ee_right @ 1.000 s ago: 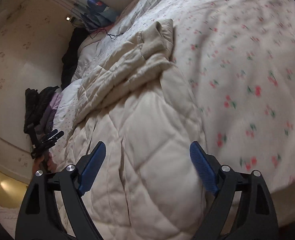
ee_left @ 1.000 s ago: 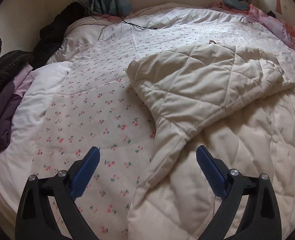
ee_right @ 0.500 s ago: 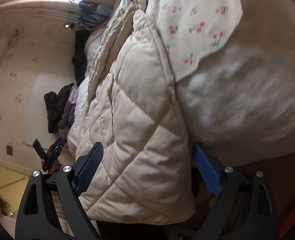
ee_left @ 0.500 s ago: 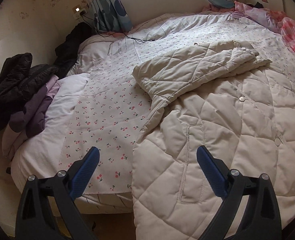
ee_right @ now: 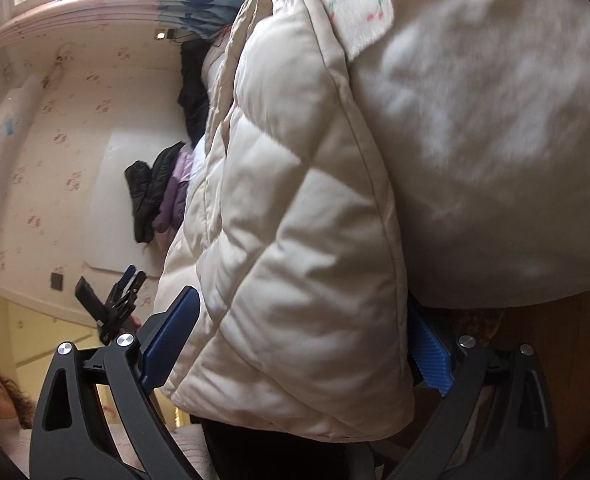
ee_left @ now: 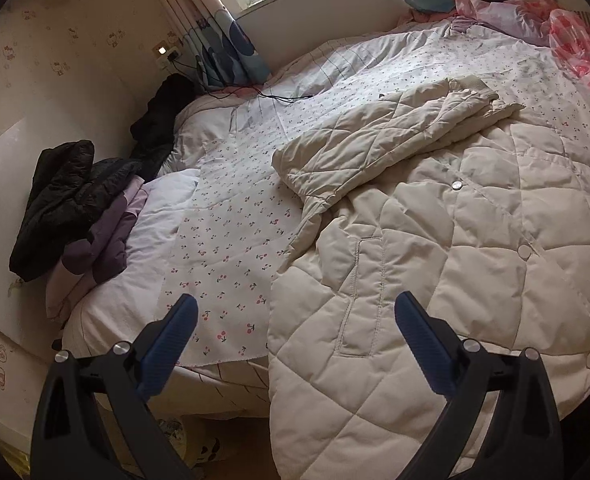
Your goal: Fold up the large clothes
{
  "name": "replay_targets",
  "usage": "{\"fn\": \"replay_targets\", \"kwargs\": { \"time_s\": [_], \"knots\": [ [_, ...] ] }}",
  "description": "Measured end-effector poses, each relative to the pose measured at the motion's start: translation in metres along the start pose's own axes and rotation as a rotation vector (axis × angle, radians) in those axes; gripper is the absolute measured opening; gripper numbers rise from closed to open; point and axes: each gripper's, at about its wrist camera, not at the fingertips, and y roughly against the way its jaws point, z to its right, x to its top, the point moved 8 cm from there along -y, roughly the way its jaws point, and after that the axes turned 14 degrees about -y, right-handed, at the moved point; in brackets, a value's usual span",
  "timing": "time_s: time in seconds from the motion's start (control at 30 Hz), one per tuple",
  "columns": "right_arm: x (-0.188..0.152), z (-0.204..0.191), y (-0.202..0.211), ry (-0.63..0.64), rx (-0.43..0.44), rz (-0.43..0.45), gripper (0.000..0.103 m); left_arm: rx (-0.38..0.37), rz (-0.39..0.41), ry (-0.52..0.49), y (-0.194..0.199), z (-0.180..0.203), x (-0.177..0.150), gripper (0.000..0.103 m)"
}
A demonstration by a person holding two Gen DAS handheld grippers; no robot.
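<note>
A cream quilted coat [ee_left: 447,232] lies on the bed, one sleeve [ee_left: 379,140] folded across it, its hem hanging over the near edge. My left gripper [ee_left: 291,332] is open and empty, held above and before the hem's left corner. In the right wrist view the coat's hanging hem [ee_right: 295,280] fills the middle. My right gripper [ee_right: 303,344] is open, its blue fingers [ee_right: 171,332] on either side of the hem, not closed on it. The left gripper [ee_right: 115,304] shows small at left there.
The bed has a cherry-print sheet [ee_left: 231,216]. Dark and purple jackets [ee_left: 75,208] are piled at its left edge by the wall. A black cable [ee_left: 279,96] and pink bedding [ee_left: 575,44] lie at the far side. Floor shows below the bed edge [ee_left: 223,436].
Both grippers have pulled back and down toward the near bed edge. The right gripper now straddles the hanging hem. Both jaws stay open.
</note>
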Motion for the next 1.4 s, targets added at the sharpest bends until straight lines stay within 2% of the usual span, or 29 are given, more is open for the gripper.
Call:
{"fn": "replay_targets", "kwargs": {
  "time_s": [0.2, 0.27, 0.3, 0.4, 0.47, 0.6, 0.63, 0.7, 0.83, 0.93, 1.0, 1.07, 1.13, 1.17, 1.2, 1.23, 1.33, 1.4],
  "knots": [
    [-0.005, 0.006, -0.011, 0.010, 0.059, -0.047, 0.096, 0.023, -0.038, -0.029, 0.005, 0.009, -0.006, 0.095],
    [-0.007, 0.008, -0.013, 0.016, 0.083, -0.064, 0.096, -0.043, -0.051, 0.002, 0.004, 0.010, -0.012, 0.095],
    [-0.008, 0.008, -0.014, 0.019, 0.097, -0.070, 0.096, -0.090, -0.059, 0.036, 0.001, 0.008, -0.016, 0.095],
    [-0.013, 0.010, -0.013, 0.030, 0.146, -0.083, 0.096, -0.260, -0.086, 0.237, -0.013, -0.016, -0.038, 0.095],
    [-0.017, 0.012, -0.011, 0.028, 0.185, -0.085, 0.096, -0.345, -0.096, 0.402, -0.025, -0.038, -0.060, 0.095],
    [-0.016, 0.018, -0.011, -0.004, 0.224, -0.074, 0.096, -0.614, -0.123, 0.789, -0.067, -0.069, -0.120, 0.095],
    [-0.015, 0.021, -0.011, -0.013, 0.230, -0.073, 0.096, -0.653, -0.141, 0.857, -0.080, -0.070, -0.136, 0.095],
    [-0.013, 0.026, -0.011, -0.027, 0.225, -0.074, 0.096, -0.731, -0.169, 0.936, -0.101, -0.061, -0.160, 0.095],
    [-0.009, 0.034, -0.015, -0.044, 0.208, -0.105, 0.096, -0.999, -0.179, 1.031, -0.126, -0.007, -0.179, 0.095],
    [-0.004, 0.038, -0.014, -0.057, 0.226, -0.130, 0.096, -1.249, -0.038, 1.128, -0.125, 0.017, -0.170, 0.095],
    [-0.006, 0.034, -0.017, -0.072, 0.260, -0.150, 0.096, -1.402, 0.090, 1.145, -0.113, 0.026, -0.156, 0.095],
    [-0.012, 0.024, -0.014, -0.054, 0.329, -0.179, 0.096, -1.512, 0.239, 1.085, -0.088, 0.025, -0.136, 0.095],
    [-0.018, 0.009, 0.000, -0.012, 0.423, -0.182, 0.096, -1.561, 0.366, 1.020, -0.062, 0.017, -0.122, 0.096],
    [-0.019, 0.005, 0.005, -0.001, 0.461, -0.179, 0.096, -1.578, 0.401, 1.003, -0.055, 0.014, -0.117, 0.096],
    [-0.019, 0.005, 0.010, 0.005, 0.483, -0.168, 0.096, -1.586, 0.407, 0.986, -0.052, 0.014, -0.114, 0.096],
    [-0.016, 0.010, 0.010, -0.001, 0.467, -0.152, 0.096, -1.571, 0.366, 0.968, -0.056, 0.018, -0.114, 0.096],
    [-0.010, 0.034, -0.003, -0.055, 0.370, -0.151, 0.096, -1.550, 0.190, 0.946, -0.077, 0.044, -0.123, 0.096],
    [-0.009, 0.044, -0.011, -0.063, 0.325, -0.154, 0.096, -1.557, 0.180, 0.952, -0.080, 0.048, -0.125, 0.096]
  ]
}}
